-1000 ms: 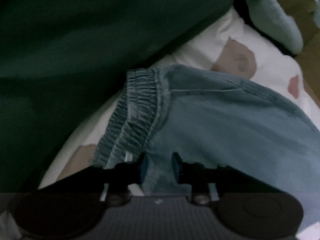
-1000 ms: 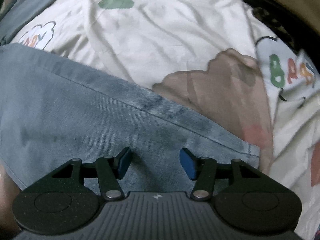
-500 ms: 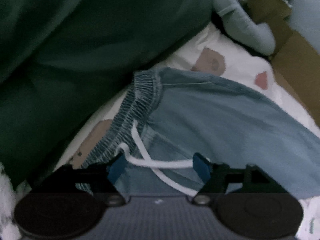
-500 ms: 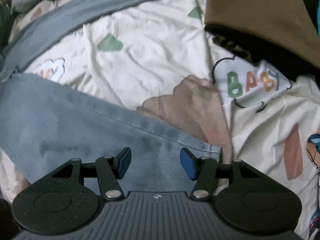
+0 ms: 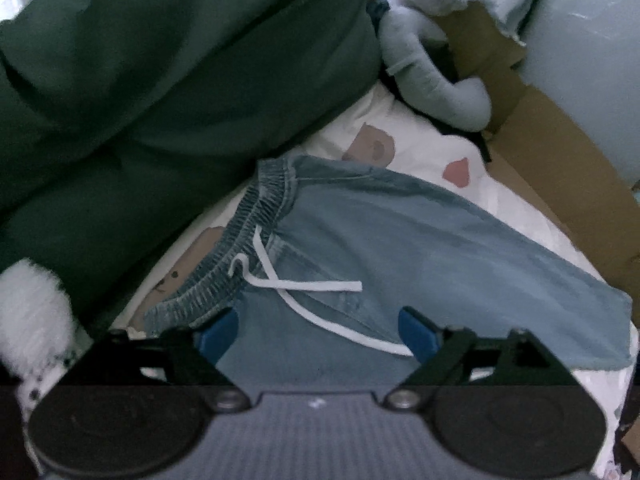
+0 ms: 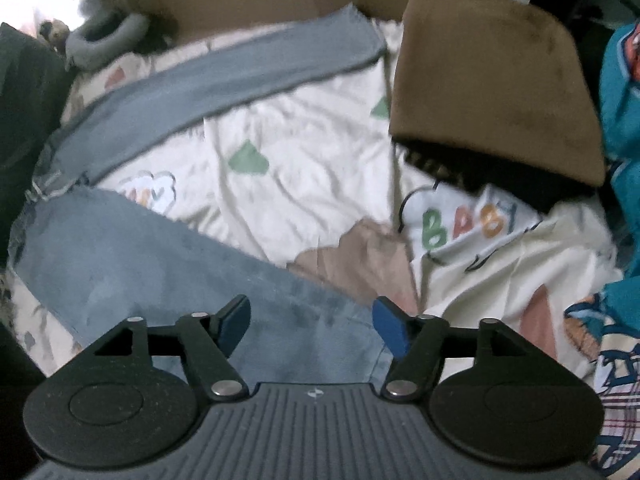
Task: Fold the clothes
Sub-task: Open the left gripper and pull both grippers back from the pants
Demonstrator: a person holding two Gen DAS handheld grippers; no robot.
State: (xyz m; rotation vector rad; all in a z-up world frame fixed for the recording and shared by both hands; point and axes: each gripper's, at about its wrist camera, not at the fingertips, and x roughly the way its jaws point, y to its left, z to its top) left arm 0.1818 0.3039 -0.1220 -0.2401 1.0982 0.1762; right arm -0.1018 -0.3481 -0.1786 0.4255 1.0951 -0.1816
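Note:
Light blue denim trousers (image 5: 400, 240) lie flat on a white patterned bedsheet (image 5: 420, 148), their elastic waistband (image 5: 240, 240) at the left with a white drawstring (image 5: 304, 286) loose on the cloth. My left gripper (image 5: 318, 332) hovers above the waist end, jaws still opening, nothing pinched between its blue pads. In the right wrist view the trouser leg (image 6: 160, 264) runs from the left to the hem under my right gripper (image 6: 312, 326). Its jaws are opening too, clear above the cloth.
A dark green cover (image 5: 160, 80) fills the upper left. A grey soft toy (image 5: 436, 88) and cardboard (image 5: 540, 132) lie beyond the trousers. In the right wrist view a brown folded cloth (image 6: 492, 80), a grey garment (image 6: 224, 88), a white "BABY" print (image 6: 464, 224) and teal clothing (image 6: 620, 120) surround the sheet (image 6: 304, 152).
The left gripper let go of the waistband, its jaws spread wide, and it rose away; the drawstring came into view. The right gripper also lifted and opened wider above the hem.

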